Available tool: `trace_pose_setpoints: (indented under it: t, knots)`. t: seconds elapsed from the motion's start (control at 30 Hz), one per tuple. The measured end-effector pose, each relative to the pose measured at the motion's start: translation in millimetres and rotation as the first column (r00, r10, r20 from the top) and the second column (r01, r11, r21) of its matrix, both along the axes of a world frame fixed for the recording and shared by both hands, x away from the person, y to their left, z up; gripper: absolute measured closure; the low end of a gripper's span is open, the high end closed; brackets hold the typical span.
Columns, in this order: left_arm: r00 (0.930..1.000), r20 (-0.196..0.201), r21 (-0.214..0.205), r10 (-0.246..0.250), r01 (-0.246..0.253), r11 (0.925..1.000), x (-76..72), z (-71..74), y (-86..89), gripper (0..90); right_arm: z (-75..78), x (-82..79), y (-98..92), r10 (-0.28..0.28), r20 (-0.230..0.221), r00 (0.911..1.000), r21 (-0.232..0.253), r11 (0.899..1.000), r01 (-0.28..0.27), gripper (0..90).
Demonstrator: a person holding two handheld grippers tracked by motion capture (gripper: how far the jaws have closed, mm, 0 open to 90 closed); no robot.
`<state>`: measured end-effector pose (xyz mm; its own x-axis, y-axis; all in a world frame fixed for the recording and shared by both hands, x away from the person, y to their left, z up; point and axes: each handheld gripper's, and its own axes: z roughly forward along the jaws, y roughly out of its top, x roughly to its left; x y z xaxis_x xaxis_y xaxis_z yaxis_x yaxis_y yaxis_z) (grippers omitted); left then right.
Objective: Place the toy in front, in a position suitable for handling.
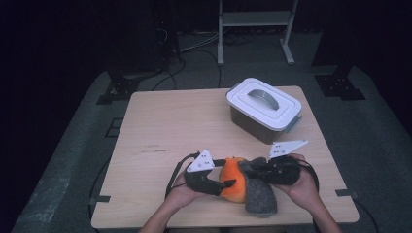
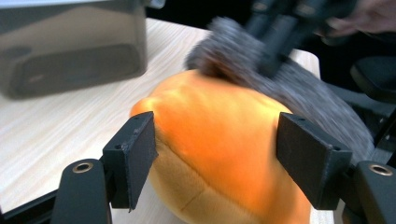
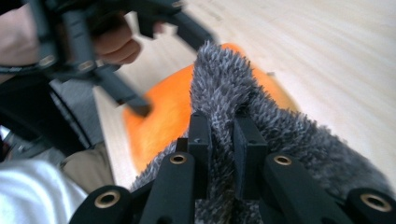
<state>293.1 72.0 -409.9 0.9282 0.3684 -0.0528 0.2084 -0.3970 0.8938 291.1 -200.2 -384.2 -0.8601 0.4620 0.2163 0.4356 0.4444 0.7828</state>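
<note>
High view: a round orange plush toy (image 1: 232, 185) lies at the wooden counter's (image 1: 165, 131) near edge, between both grippers. Left gripper view: the left gripper (image 2: 217, 156) has its fingers spread around the toy. Right gripper view: the right gripper's (image 3: 222, 140) fingers pinch shaggy grey fabric (image 3: 299, 140) over the toy.

A light wooden table (image 1: 160, 126) with rounded corners stood in the middle of a dim room, the brightest surface there. It rested on a grey floor (image 1: 73, 160) that spread out on every side of it. Beyond the table's far edge the surroundings fell into near darkness. A pale metal frame (image 1: 255, 22) with two legs and a crossbar rose behind the table, and black cables (image 1: 194, 53) lay looped across the floor between the frame and the table. Dark stand bases (image 1: 119, 87) sat off both far corners.
</note>
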Motion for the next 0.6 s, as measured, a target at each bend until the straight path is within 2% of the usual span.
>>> trace_pose_setpoints:
  t: [0.07,0.13,0.2,0.3,0.37,0.4,0.47,0.53,0.6]
  knots:
    - [0.9999,-0.014,0.005,0.002,-0.001,1.0,1.5,-1.5,1.8,29.2,-1.6,-2.4,7.8,0.036,-0.02,0.9992,-0.007,0.999,-0.036,78.4]
    - [0.9999,0.0,0.009,-0.014,0.014,0.9999,0.2,-2.4,2.7,32.5,-1.7,-4.7,14.9,0.066,-0.033,0.9972,-0.022,0.997,-0.067,78.4]
    - [0.9993,0.015,0.009,-0.033,0.033,0.9994,-1.1,-2.4,2.6,36.6,5.1,-7.5,18.2,0.063,0.01,0.998,-0.049,0.997,-0.062,78.5]
    - [0.9943,0.05,0.005,-0.095,0.095,0.9955,-5.4,-1.5,-1.9,38.9,18.1,-11.4,18.4,0.049,0.061,0.9969,-0.012,0.999,-0.049,78.5]
    - [0.9887,0.078,0.019,-0.128,0.127,0.9917,-10.1,-0.3,-6.0,39.0,22.7,-12.2,20.0,0.043,0.078,0.996,-0.023,0.999,-0.041,78.2]
    - [0.9869,0.089,0.028,-0.135,0.133,0.9908,-11.1,-0.1,-6.9,38.9,22.3,-11.8,20.5,0.039,0.077,0.9963,-0.034,0.999,-0.036,78.2]
    - [0.9877,0.08,0.028,-0.135,0.133,0.9907,-11.1,-0.6,-6.2,38.9,18.5,-9.8,19.0,0.045,0.063,0.997,-0.038,0.998,-0.042,78.2]
    - [0.9891,0.076,0.032,-0.126,0.124,0.9917,-10.3,-0.5,-4.8,39.1,15.1,-6.7,12.8,0.038,0.039,0.9985,-0.031,0.999,-0.037,78.2]
    - [0.9893,0.069,0.03,-0.128,0.126,0.9915,-9.2,-0.4,-3.8,39.1,12.8,-1.7,1.3,0.008,0.016,0.9998,-0.035,0.999,-0.007,78.0]
